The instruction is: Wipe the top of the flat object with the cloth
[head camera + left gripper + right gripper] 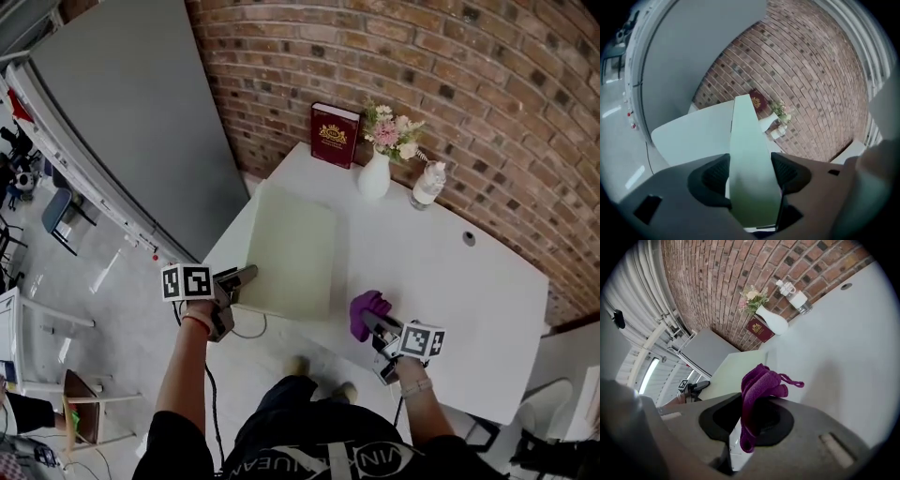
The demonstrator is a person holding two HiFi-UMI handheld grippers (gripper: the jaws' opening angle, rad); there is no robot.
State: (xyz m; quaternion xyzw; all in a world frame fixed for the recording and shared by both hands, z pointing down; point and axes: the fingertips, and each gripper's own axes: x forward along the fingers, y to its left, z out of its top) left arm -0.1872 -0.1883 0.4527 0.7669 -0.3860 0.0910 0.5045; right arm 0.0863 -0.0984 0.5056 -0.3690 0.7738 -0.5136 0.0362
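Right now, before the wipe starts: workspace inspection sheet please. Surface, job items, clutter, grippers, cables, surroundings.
Surface: white table, bare across the middle and right; a small round hole towards the wall.
Job's things: pale green flat board on the table's left part; purple cloth bunched, to the right of the board, not on it.
Clutter: red book, white vase with flowers, clear bottle, all along the back edge.
Grippers: left gripper shut on the board's near edge; right gripper shut on the cloth.
Cables: dark cable hanging below the left gripper.
Surroundings: brick wall behind; grey panel at left; chair on the floor.
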